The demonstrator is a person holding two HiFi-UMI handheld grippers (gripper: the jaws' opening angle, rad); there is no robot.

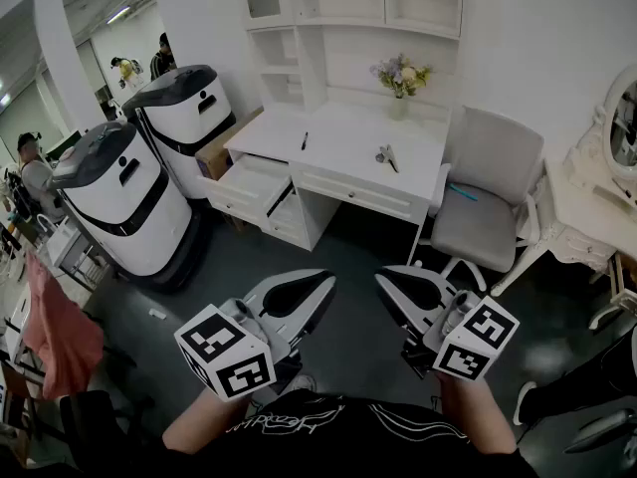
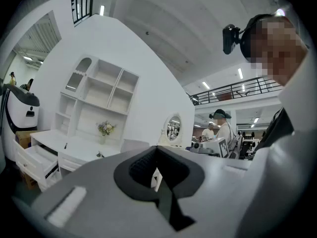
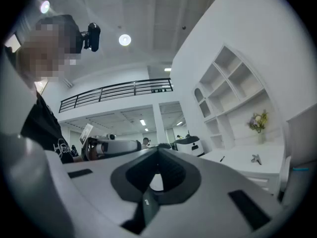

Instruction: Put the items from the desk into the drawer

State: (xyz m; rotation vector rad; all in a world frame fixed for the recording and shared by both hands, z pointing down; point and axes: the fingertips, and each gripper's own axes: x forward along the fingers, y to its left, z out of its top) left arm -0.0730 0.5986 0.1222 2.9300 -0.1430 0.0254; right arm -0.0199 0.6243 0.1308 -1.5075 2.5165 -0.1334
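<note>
A white desk (image 1: 338,132) with a shelf unit stands across the room. On its top lie a dark pen (image 1: 305,140) and a small metal item (image 1: 386,154); a vase of flowers (image 1: 401,78) stands at the back. Two drawers (image 1: 251,182) hang open at the desk's left side. My left gripper (image 1: 323,283) and right gripper (image 1: 383,279) hover close to my body, far short of the desk, both shut and empty. The left gripper view shows its jaws (image 2: 157,148) meeting; the right gripper view shows the same (image 3: 158,148), with the pen (image 3: 221,158) and metal item (image 3: 255,158) far off.
Two tall white-and-black machines (image 1: 124,202) (image 1: 189,108) stand left of the desk, with a cardboard box (image 1: 221,147) between them and it. A white chair (image 1: 488,212) sits right of the desk, beside a mirrored vanity (image 1: 597,197). Dark floor lies between me and the desk. People stand at far left.
</note>
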